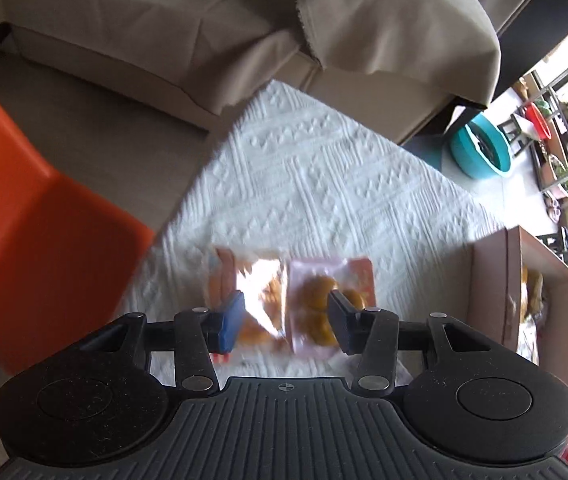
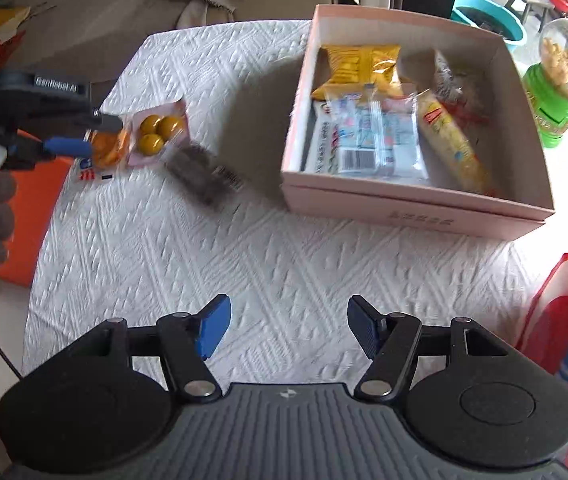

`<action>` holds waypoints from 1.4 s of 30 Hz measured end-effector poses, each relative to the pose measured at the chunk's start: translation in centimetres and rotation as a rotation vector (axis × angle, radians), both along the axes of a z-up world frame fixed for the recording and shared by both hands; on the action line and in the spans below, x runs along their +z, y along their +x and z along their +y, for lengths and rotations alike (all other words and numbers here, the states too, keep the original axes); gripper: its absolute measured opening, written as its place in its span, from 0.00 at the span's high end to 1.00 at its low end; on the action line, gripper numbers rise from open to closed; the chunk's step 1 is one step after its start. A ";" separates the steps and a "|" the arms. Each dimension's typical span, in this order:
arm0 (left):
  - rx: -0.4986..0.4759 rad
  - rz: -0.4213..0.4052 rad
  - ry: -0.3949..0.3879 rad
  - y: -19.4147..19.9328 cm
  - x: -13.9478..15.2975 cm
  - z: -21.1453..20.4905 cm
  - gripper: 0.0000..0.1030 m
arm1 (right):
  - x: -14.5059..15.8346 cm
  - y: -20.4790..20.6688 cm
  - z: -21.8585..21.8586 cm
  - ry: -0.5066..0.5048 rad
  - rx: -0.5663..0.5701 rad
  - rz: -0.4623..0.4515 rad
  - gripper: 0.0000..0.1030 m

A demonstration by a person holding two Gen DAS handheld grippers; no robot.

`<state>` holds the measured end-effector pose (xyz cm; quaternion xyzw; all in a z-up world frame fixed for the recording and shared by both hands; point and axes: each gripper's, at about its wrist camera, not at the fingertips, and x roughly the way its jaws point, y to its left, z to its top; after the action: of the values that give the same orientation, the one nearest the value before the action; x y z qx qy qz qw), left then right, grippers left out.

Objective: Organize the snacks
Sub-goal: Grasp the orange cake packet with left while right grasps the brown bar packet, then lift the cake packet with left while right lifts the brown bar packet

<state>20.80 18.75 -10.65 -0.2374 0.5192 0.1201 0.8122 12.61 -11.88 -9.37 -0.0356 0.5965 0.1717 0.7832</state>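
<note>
A pink box (image 2: 412, 196) on the white tablecloth holds several snack packs, among them a yellow bag (image 2: 360, 66); its wall shows in the left wrist view (image 1: 492, 280). Left of it lie a clear pack of orange snacks (image 2: 108, 146), a pink pack of round yellow snacks (image 2: 158, 132) and a dark pack (image 2: 200, 176). My left gripper (image 1: 286, 316), also in the right wrist view (image 2: 94, 134), is open with its fingers on either side of the orange pack (image 1: 262, 292) and pink pack (image 1: 320, 304). My right gripper (image 2: 286, 330) is open and empty above the cloth.
An orange chair (image 1: 24, 220) stands left of the table. A beige sofa (image 1: 204, 32) is behind it. A green-lidded snack jar (image 2: 564, 76) stands right of the box, a red and white bag (image 2: 564, 320) at the right edge, a teal tub (image 1: 480, 148) on the floor.
</note>
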 end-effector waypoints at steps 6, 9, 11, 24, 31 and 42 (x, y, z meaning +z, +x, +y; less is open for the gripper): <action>-0.156 0.049 0.089 3.8 -3.2 2.1 0.48 | -0.9 -0.5 4.1 0.049 0.091 -0.027 0.37; -0.231 0.028 0.089 2.9 -2.8 2.0 0.49 | -1.0 0.2 6.4 0.022 0.165 -0.094 0.37; -0.294 0.021 0.089 1.2 -2.8 1.6 0.49 | -0.8 1.0 7.8 -0.021 0.219 -0.159 0.37; -0.258 0.038 -0.087 -6.9 -2.2 3.3 0.48 | -5.7 7.8 14.2 -0.130 0.335 -0.143 0.37; -0.254 0.096 -0.067 -7.2 -3.3 1.4 0.47 | -5.1 2.3 12.6 -0.097 0.349 -0.065 0.59; -0.268 0.147 -0.004 -6.1 -3.6 -2.8 0.43 | -3.9 -1.8 7.9 -0.094 0.222 0.030 0.57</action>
<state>14.70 15.91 -14.21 -0.1583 0.6045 0.0268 0.7803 10.82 -3.97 -13.30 -0.1356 0.6080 0.2295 0.7479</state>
